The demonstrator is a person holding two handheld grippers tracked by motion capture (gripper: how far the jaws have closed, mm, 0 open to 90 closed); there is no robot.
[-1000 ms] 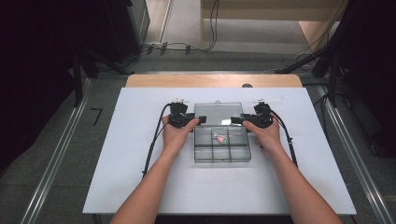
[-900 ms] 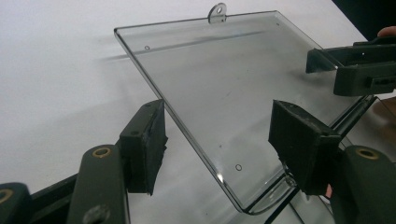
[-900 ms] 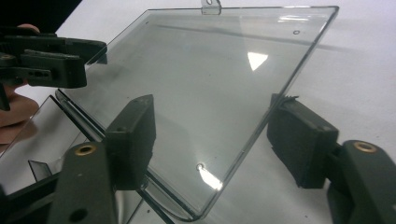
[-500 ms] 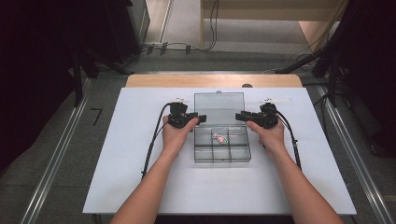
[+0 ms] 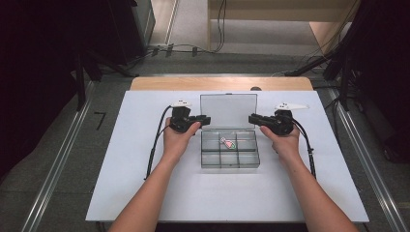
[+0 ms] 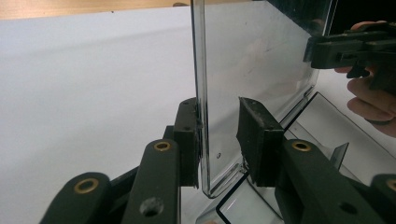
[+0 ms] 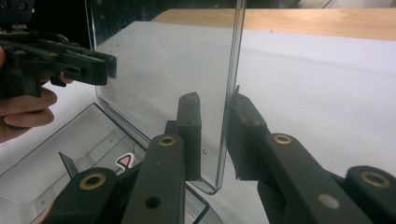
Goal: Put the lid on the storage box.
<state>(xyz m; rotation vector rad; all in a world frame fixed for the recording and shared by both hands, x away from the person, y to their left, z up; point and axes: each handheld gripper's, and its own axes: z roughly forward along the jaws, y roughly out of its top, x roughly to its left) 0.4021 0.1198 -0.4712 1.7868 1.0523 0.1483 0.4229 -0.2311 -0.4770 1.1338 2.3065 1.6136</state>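
Work in hand: opening of the clear plastic compartment box [image 5: 230,166] with its hinged transparent lid [image 5: 228,110]. Done so far, judging from the high view: lid already swung up and standing roughly upright on its hinge at the far edge of the box, compartments below exposed. Left gripper [image 5: 205,118] at the lid's left side edge, right gripper [image 5: 251,119] at its right side edge, each straddling the panel. Seen along the left gripper [image 6: 219,126]: lid [image 6: 254,60] edge-on between the jaws, hard against the left-hand pad, with a clear gap to the right-hand pad; jaws just been closing, not yet clamped. Seen along the right gripper [image 7: 212,121]: lid [image 7: 163,70] again between the jaws, touching or nearly touching the right-hand pad, well off the left-hand one; likewise just been closing, no pinch yet. Left to do, by this reading: either a firm hold on both edges or a release with the lid left leaning back; hard to say which. Below and just beyond the right gripper's jaws, a small red, white and green piece [image 7: 124,161] in one compartment, the same piece [image 5: 227,143] near the middle of the box from above. Around: flat white tabletop sheet [image 5: 145,193] under everything, bare wooden strip [image 5: 217,83] beyond the jaws, loose cables on the floor [image 5: 183,48] farther off. Nothing between the jaws besides the lid; nothing blocking the lid's swing in either direction.
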